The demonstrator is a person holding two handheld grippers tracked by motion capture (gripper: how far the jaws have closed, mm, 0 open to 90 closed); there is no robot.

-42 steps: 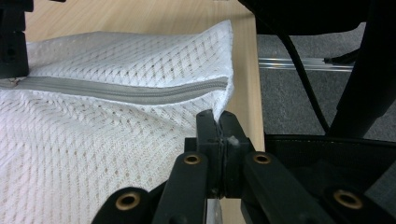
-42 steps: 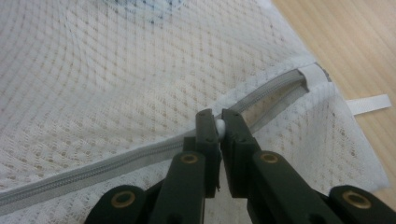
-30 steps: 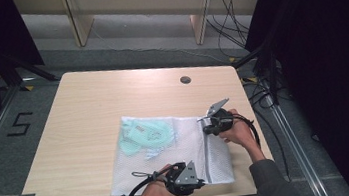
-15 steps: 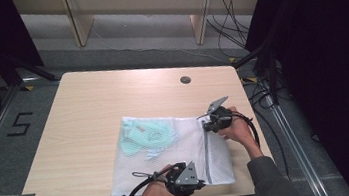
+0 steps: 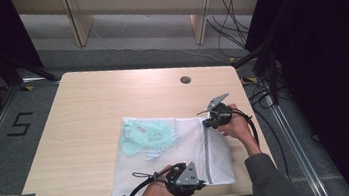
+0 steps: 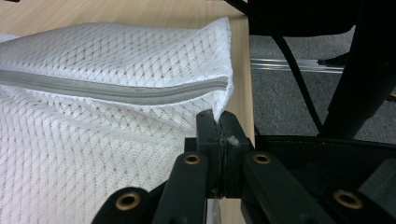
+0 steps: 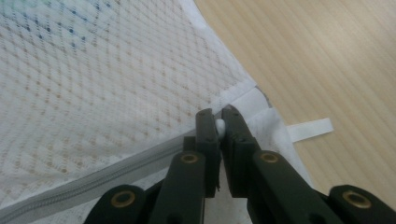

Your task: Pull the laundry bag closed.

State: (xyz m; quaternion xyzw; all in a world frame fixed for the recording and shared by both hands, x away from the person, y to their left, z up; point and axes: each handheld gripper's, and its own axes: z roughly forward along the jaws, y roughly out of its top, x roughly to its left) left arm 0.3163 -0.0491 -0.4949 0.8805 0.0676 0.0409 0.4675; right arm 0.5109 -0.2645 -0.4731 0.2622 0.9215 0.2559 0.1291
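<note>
1. Mesh bag (image 5: 169, 154), white, flat on the table (image 5: 89, 118) at its near right part
2. Left gripper (image 5: 201, 184): jaws closed on the bag's near corner
3. Right gripper (image 5: 207, 123): jaws pinching a small white piece at the zip (image 7: 93, 179) end; far edge of bag

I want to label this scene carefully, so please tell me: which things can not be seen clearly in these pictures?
- High view: the garment inside the mesh bag is veiled by the netting; its type is unclear.
- High view: the tips of the left tongs are too small to judge.
- Right gripper view: the small white piece pinched by the right tongs is mostly covered by the jaws.
- Left gripper view: the zipper is cut off at the left edge.
</note>
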